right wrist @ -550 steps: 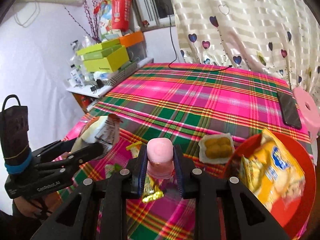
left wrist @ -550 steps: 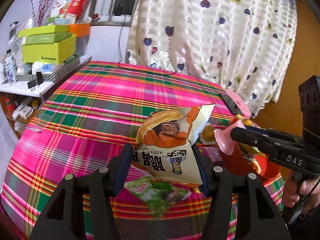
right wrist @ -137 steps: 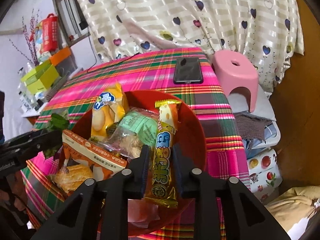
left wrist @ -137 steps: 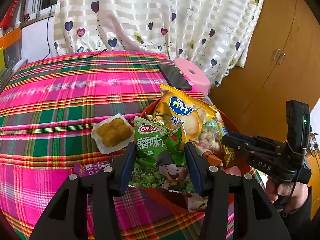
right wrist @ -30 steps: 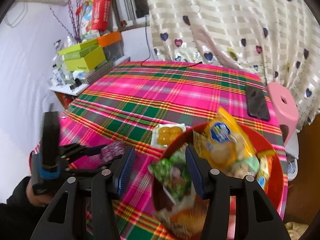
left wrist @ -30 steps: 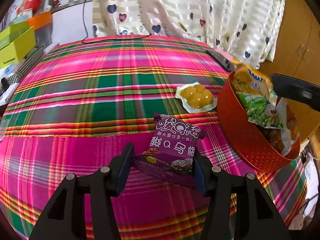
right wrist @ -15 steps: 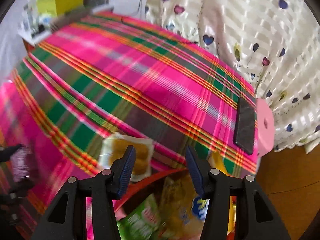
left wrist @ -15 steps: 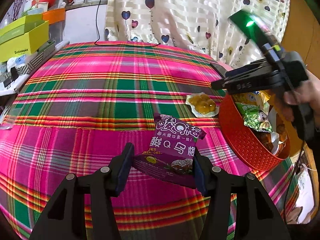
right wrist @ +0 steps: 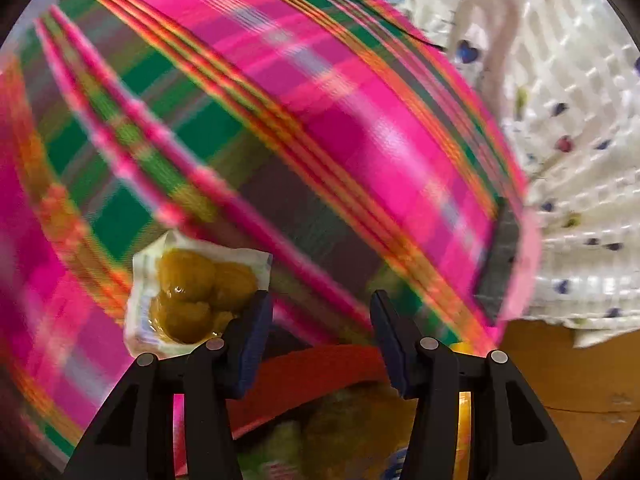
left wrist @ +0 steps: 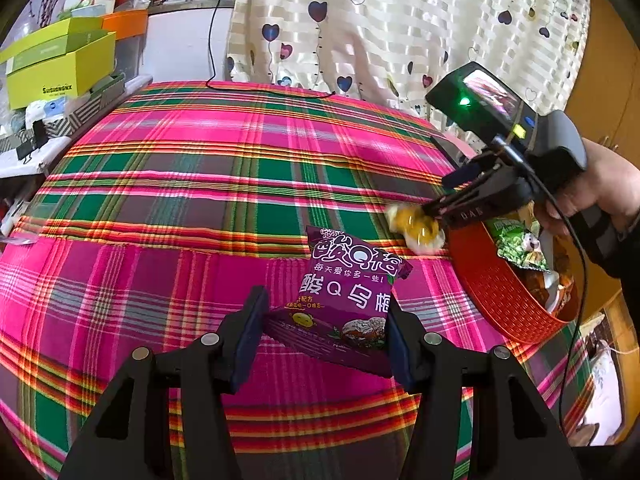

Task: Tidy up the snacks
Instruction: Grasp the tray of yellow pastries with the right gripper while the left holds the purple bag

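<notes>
A purple snack packet (left wrist: 348, 280) stands tilted between the fingers of my left gripper (left wrist: 326, 320), which is shut on it above the plaid tablecloth (left wrist: 240, 184). A clear pack of yellow pastries (right wrist: 196, 296) lies on the cloth just left of the red basket (left wrist: 500, 292). My right gripper (right wrist: 320, 308) points steeply down over the basket's rim (right wrist: 320, 364), open, with nothing between its fingers. Its left finger (right wrist: 252, 320) is at the pack's edge. In the left wrist view the right gripper (left wrist: 428, 212) reaches the pastry pack (left wrist: 416, 228).
The basket holds several snack bags, a green one (left wrist: 516, 244) on top. A dark phone (right wrist: 500, 248) lies near the table's far edge by a pink stool (right wrist: 528, 260). Yellow-green boxes (left wrist: 52, 68) sit on a shelf at the left. A heart-patterned curtain (left wrist: 400, 20) hangs behind.
My right gripper has swung down and tipped over from above the basket to the pastry pack. My left gripper has kept the purple packet and drifted slightly.
</notes>
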Available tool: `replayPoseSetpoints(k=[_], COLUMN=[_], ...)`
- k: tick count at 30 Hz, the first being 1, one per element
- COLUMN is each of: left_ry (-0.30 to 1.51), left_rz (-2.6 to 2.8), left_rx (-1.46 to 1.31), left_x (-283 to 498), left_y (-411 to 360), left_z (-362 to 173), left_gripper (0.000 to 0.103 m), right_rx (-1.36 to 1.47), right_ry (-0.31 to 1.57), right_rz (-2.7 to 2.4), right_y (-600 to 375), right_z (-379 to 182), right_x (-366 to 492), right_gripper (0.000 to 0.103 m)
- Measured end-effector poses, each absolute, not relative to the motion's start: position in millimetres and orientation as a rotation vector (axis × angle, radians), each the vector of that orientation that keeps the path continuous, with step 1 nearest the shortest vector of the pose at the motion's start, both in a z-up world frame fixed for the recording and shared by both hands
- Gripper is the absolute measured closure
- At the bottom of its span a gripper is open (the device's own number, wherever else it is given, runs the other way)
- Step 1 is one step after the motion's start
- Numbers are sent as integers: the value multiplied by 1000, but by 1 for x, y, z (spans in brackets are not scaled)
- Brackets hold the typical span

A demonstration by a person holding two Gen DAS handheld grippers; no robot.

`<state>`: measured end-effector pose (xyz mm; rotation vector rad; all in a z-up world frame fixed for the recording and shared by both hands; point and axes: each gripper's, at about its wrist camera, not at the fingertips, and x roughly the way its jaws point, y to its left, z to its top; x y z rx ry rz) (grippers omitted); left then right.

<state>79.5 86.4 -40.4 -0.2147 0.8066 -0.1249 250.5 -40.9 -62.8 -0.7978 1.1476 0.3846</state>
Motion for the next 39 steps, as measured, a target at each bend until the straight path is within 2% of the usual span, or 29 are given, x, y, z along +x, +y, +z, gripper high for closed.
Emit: replayPoseSetpoints(k=[11,19,29,39], left_ry=[789,763,756,765], left_rz=[-36,7,-29,-31], left_rx=[-259,-297,-297,-319], left_x=[57,39,24,23], left_y=[119,141,135,141], left_z=[-37,-33,-33,-41], left_gripper=[48,48,48,48], right_rx=[-615,-243,-180,-151], right_ry=[1129,1026,1077,1058], right_rz=[753,683,594,566], right_y=[1,-24,-18,-17], right_z=[-54,-35,-72,-78], right_x=[179,122,113,120], right_gripper=[53,53,52,51])
